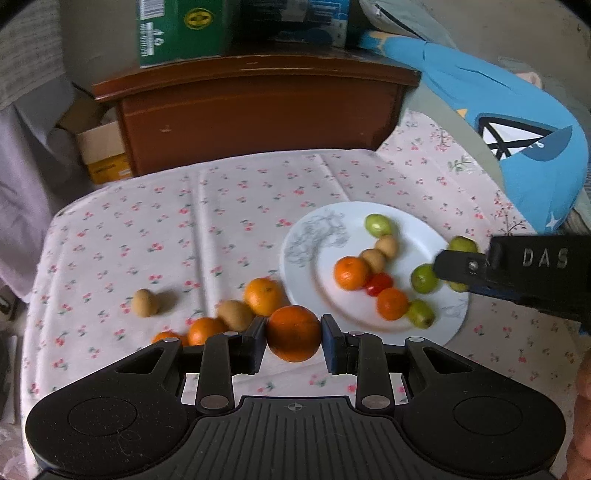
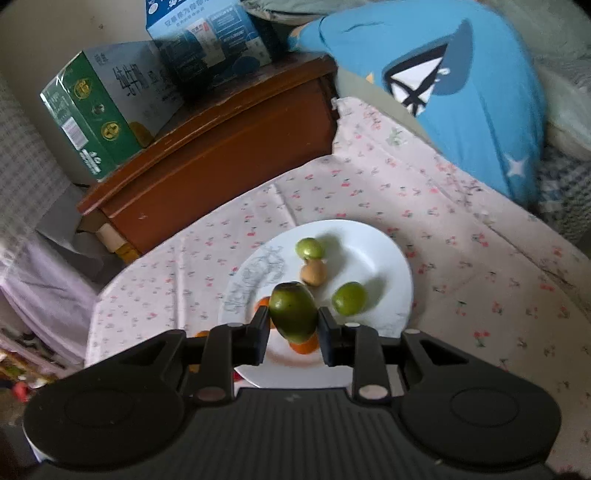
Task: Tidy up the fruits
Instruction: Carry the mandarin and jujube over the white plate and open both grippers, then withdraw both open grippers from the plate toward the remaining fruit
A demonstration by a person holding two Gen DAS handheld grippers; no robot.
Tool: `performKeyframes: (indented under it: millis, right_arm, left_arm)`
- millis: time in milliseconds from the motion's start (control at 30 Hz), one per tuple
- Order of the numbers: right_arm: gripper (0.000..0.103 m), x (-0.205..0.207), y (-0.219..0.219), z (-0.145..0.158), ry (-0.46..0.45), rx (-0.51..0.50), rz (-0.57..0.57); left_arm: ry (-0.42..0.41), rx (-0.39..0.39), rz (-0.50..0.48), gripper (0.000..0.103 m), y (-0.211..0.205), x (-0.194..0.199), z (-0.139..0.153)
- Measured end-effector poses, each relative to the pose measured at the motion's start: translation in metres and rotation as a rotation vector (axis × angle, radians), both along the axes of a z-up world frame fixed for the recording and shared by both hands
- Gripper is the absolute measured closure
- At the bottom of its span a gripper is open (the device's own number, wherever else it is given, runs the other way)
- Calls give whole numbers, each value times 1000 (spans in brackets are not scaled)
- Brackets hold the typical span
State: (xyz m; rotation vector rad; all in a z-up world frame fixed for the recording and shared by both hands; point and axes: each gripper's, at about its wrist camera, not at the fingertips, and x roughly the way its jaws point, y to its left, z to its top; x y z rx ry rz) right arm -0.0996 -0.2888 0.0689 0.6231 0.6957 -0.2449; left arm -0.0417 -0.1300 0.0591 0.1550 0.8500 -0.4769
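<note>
My left gripper point(image 1: 293, 334) is shut on an orange point(image 1: 294, 332), held above the floral cloth just left of the white plate point(image 1: 306, 243). My right gripper point(image 2: 293, 325) is shut on a green fruit point(image 2: 294, 315), held above the plate point(image 2: 388, 254); it also shows at the right of the left wrist view point(image 1: 458, 266). The plate holds oranges point(image 1: 351, 272), green fruits point(image 1: 378, 224), brown fruits point(image 1: 375, 258) and a red fruit point(image 1: 378, 283). More oranges point(image 1: 263, 296) and brown fruits point(image 1: 144, 302) lie on the cloth left of the plate.
A brown wooden cabinet point(image 1: 258, 110) stands behind the cloth, with green point(image 1: 181, 29) and blue point(image 2: 210, 33) cartons on top. A blue pillow point(image 1: 517, 140) lies at the right. A cardboard box point(image 1: 103, 147) sits at the left, beside the cabinet.
</note>
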Motion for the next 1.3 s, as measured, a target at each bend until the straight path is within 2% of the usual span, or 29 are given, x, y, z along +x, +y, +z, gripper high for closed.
performKeyframes:
  millis: [100,267,400,900,1100,1167,1233,1300]
  right_arm:
    - [76,8,-15,-2,5,79,53]
    - [76,22,-32,-10,35,74,103]
    - [76,32,-43,-20,42,122,105]
    - [76,59,-55,-46,84,134,90]
    - [73,65,-55,-45,75,119,82]
    - [73,65,-55,-44,69,114,74]
    - [73,65,-56,-42,61,127,72]
    - [73,64,-58,-42,51,141,68]
  left_arm:
    - [-4,-2,-30,75,-10,2,1]
    - [11,-21,-54,75,-23,9,-2]
    - [28,-26,-67,75,-29,14,-7]
    - [55,-7,-105,74,-41,34,-28]
    - [28,13,-115,72,-49,35,-27]
    - [26,15,-114,64,-50,36,-25]
    - [6,20,-114,51,-50,34,-22]
    - [-13,29,-116,45,-50,32,-18]
